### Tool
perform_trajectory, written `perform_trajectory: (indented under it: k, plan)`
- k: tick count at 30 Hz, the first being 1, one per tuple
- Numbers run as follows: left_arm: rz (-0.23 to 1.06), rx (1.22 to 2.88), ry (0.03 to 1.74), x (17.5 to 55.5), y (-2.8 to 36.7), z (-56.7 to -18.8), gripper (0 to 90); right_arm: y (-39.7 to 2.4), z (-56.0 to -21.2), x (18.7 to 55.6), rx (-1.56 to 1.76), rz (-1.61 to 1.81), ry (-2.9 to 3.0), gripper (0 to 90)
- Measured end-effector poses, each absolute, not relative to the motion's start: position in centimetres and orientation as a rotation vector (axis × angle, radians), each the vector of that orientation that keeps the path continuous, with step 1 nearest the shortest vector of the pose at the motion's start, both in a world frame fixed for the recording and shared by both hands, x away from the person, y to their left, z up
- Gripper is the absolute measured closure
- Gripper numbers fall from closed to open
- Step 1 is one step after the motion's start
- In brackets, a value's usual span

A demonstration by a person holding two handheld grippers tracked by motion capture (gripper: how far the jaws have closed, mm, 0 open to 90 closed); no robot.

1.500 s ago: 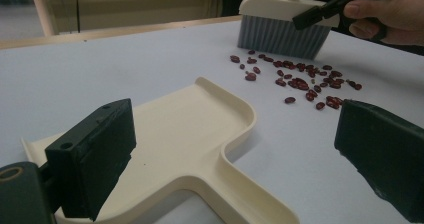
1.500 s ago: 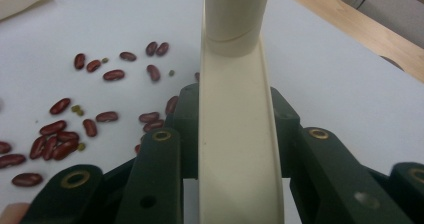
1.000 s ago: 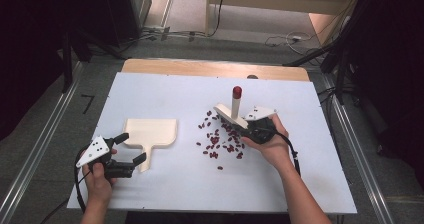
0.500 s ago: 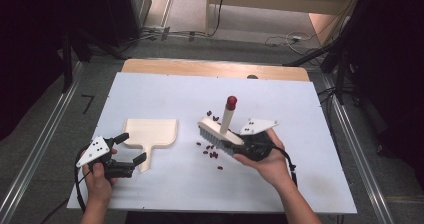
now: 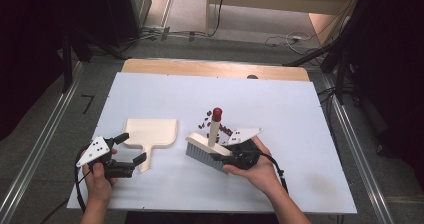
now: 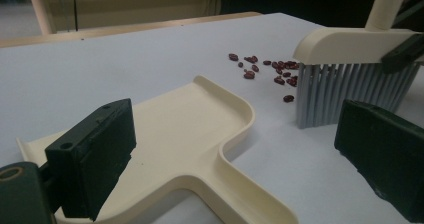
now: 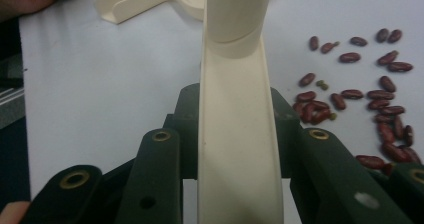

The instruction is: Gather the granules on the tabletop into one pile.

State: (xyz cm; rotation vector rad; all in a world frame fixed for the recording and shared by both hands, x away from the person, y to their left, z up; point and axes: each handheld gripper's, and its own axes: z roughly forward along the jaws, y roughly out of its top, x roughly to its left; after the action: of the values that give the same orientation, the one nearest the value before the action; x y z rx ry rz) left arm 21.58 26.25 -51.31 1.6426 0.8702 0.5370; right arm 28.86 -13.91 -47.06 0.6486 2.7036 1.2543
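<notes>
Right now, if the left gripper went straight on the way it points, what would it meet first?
Probably the dustpan: the left gripper has open jaws on either side of the pan's handle, and the tray lies just ahead. The brush and beans are farther on.

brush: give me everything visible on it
The brush is cream, plastic by the look, with a flat oblong head, a row of pale grey bristles beneath and an upright handle ending in a dark red cap. It stands bristles-down on the white table, just right of the cream dustpan and apart from it. The right gripper clamps its head. Red beans lie beside the bristles; whether any touch is unclear.
</notes>
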Motion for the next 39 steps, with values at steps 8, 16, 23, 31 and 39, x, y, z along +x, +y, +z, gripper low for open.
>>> perform_trajectory:
  k: [8, 16, 23, 31, 39]
  plan:
    - [0.537, 1.646, 0.869, 21.6, 26.2, -51.3, 3.1, -15.7, -47.1, 31.5, 0.735, 1.264, 2.634, 65.4]
    - [0.534, 1.647, 0.867, 21.6, 26.2, -51.3, 3.1, -16.7, -46.7, 33.2, 0.809, 1.221, 2.572, 65.3]
    - [0.536, 1.649, 0.867, 21.7, 26.1, -51.3, 3.1, -16.2, -45.4, 33.0, 0.829, 1.300, 2.543, 65.3]
    - [0.535, 1.649, 0.865, 21.7, 26.2, -51.3, 3.1, -12.3, -46.2, 33.0, 0.997, 1.329, 2.476, 65.3]
    - [0.531, 1.646, 0.862, 21.7, 26.2, -51.3, 3.1, -11.3, -47.5, 33.4, 1.153, 1.301, 2.405, 65.3]
